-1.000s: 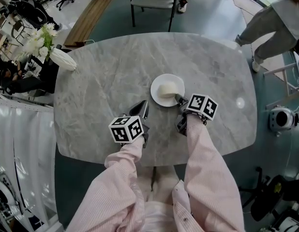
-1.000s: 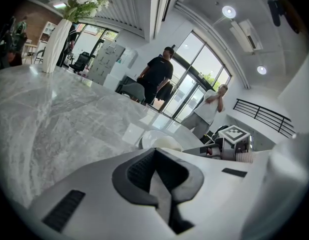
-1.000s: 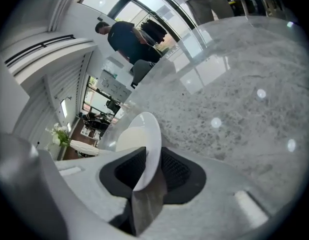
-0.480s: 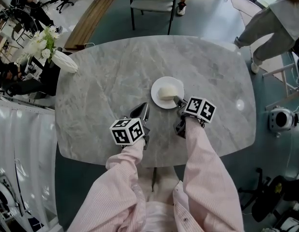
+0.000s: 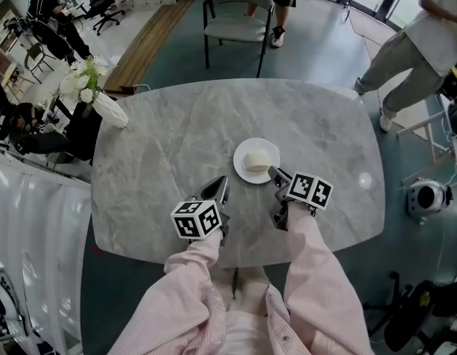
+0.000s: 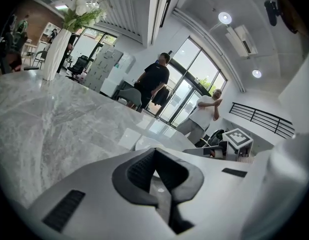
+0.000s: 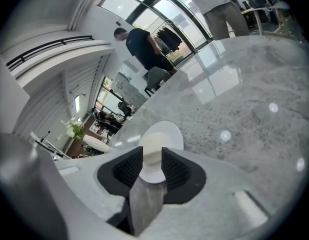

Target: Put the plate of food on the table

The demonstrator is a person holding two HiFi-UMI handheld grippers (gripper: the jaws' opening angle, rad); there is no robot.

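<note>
Most of plate (image 6: 143, 143) behind left gripper (image 6: 155, 153).

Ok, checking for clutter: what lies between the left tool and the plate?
Only bare table between left tool and plate, seen in the head view.

Bright even daylight; gripper views fisheye-warped, dark at the edges.

Left gripper (image 5: 219, 186) jaws together; right gripper (image 5: 273, 171) jaws closing, plate (image 5: 245, 173) rim between
</note>
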